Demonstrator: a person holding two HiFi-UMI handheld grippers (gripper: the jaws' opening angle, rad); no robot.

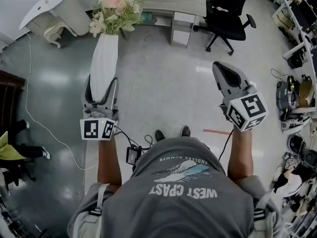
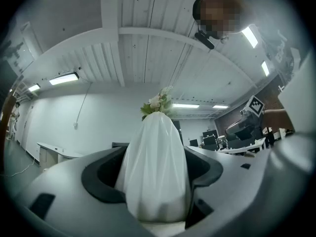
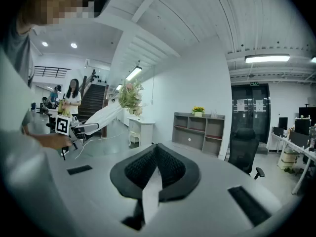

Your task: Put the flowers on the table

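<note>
A tall white vase (image 1: 104, 63) holds a bunch of pale pink and cream flowers (image 1: 118, 9). My left gripper (image 1: 102, 90) is shut on the vase's lower end, with a finger on each side. It holds the vase out over the floor, leaning away from me. In the left gripper view the vase (image 2: 155, 167) fills the gap between the jaws and the flowers (image 2: 158, 102) peek over its top. My right gripper (image 1: 219, 67) is shut and holds nothing. Its pads meet in the right gripper view (image 3: 157, 154), where the vase (image 3: 101, 115) shows at the left.
A white round table (image 1: 49, 6) stands at the far left and a black office chair (image 1: 225, 14) at the far right. A low desk unit (image 1: 181, 26) sits between them. A person (image 1: 15, 148) stands at the left edge. Cluttered desks (image 1: 297, 83) line the right side.
</note>
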